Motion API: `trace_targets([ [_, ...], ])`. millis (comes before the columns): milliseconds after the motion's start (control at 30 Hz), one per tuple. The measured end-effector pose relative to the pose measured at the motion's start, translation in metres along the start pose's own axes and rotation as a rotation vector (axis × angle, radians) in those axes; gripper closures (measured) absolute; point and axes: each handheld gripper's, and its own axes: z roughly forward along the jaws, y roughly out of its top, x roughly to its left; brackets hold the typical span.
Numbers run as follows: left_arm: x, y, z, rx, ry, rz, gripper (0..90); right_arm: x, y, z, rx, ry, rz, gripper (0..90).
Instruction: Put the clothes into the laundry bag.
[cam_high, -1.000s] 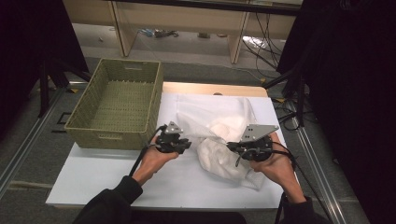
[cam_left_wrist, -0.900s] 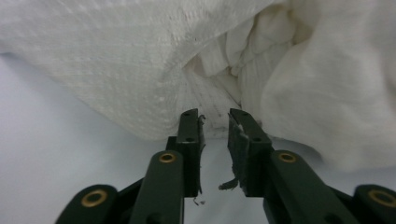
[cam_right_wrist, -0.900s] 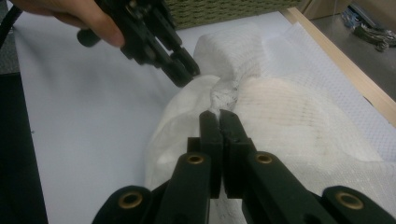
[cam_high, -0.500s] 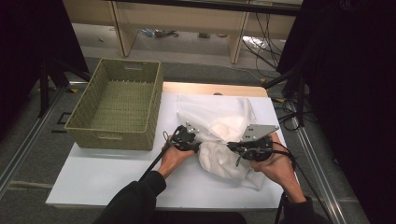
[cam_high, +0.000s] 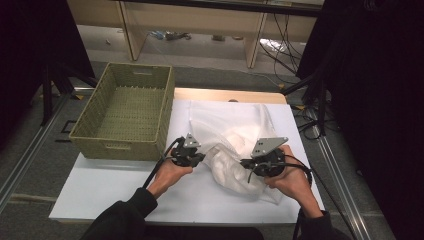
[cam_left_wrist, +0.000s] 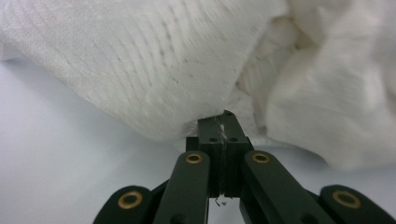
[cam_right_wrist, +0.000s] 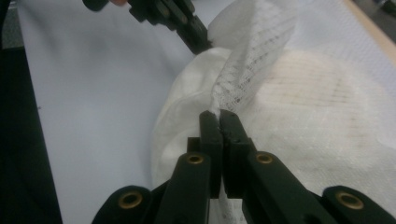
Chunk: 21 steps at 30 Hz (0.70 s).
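Grippers are both pinching the white mesh laundry bag (cam_high: 235, 150) on the white table (cam_high: 100, 200): left gripper (cam_left_wrist: 220, 133) has just been closing on its edge, right gripper (cam_right_wrist: 219, 122) clamping netting. I am judging the woven green basket (cam_high: 125, 112) empty, packing unfinished.

A white table top (cam_high: 100, 200) lay under the fingers, with a strip of bare wood edge (cam_high: 225, 95) at its far side. Beyond that edge, well apart from the fingers, the grey floor (cam_high: 100, 45) ran to a pale wooden shelf unit (cam_high: 195, 20), cables (cam_high: 280, 45) loose beneath it. Dark curtains (cam_high: 380, 100) closed off the side to the right of the fingers, and a black stand (cam_high: 50, 80) stood to their left. Metal floor rails (cam_high: 30, 155) flanked the table. Light fell even from above.
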Motion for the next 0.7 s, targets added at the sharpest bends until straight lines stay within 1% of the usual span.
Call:
trace_targets([
  [67,-0.004,-0.007,-0.007,0.01,0.008,0.025,89.7,0.002,-0.001,0.003,0.019,0.002,0.033,90.0],
  [100,-0.004,-0.012,-0.011,0.013,0.006,0.024,89.8,0.001,-0.002,0.005,0.016,0.01,0.03,90.0],
  [167,-0.004,-0.022,-0.019,0.009,-0.002,0.01,89.8,0.0,-0.004,0.007,0.021,0.0,0.034,90.0],
  [200,-0.003,-0.026,-0.022,0.019,-0.001,0.004,89.8,0.0,-0.004,0.007,0.019,0.0,0.032,90.0],
  [233,-0.002,-0.029,-0.025,0.018,0.007,0.003,89.7,-0.001,-0.004,0.007,0.016,0.004,0.033,90.0],
  [267,-0.001,-0.029,-0.028,0.015,0.02,0.017,89.6,-0.002,-0.004,0.007,0.011,-0.002,0.02,90.0],
  [300,-0.002,-0.029,-0.029,0.001,0.012,0.019,89.5,-0.001,-0.003,0.007,0.015,0.001,0.037,90.0],
  [333,-0.004,-0.026,-0.03,-0.014,0.003,0.008,87.8,0.0,-0.002,0.007,0.017,-0.001,0.038,90.0],
  [367,-0.007,-0.023,-0.029,-0.026,-0.016,0.008,85.1,0.0,-0.002,0.007,0.015,0.003,0.037,90.0],
  [400,-0.009,-0.02,-0.027,-0.027,-0.035,0.024,83.3,-0.001,-0.002,0.007,0.011,0.001,0.02,90.0],
  [433,-0.012,-0.017,-0.024,-0.02,-0.047,0.038,81.6,-0.001,-0.002,0.007,0.01,-0.005,0.018,90.0],
  [500,-0.013,-0.01,-0.013,-0.015,-0.032,0.053,75.8,0.0,-0.002,0.006,0.015,0.001,0.038,90.0],
  [533,-0.014,-0.008,-0.007,-0.012,-0.012,0.018,72.8,-0.001,-0.003,0.006,0.014,0.0,0.035,90.0],
  [567,-0.011,-0.006,-0.001,0.007,0.01,0.024,70.4,0.0,-0.003,0.006,0.012,0.002,0.036,90.0],
  [600,-0.008,-0.004,0.005,0.016,0.027,0.012,66.1,-0.001,-0.003,0.006,0.008,-0.004,0.029,90.0],
  [633,-0.005,-0.002,0.011,0.031,0.048,0.014,63.3,-0.001,-0.002,0.006,0.006,-0.005,0.03,90.0],
  [667,-0.002,-0.001,0.016,0.046,0.057,-0.001,63.2,-0.001,-0.002,0.006,0.007,0.001,0.034,90.0],
  [700,0.0,0.0,0.022,0.035,0.049,-0.028,62.5,-0.002,-0.003,0.006,0.004,0.0,0.022,90.0],
])
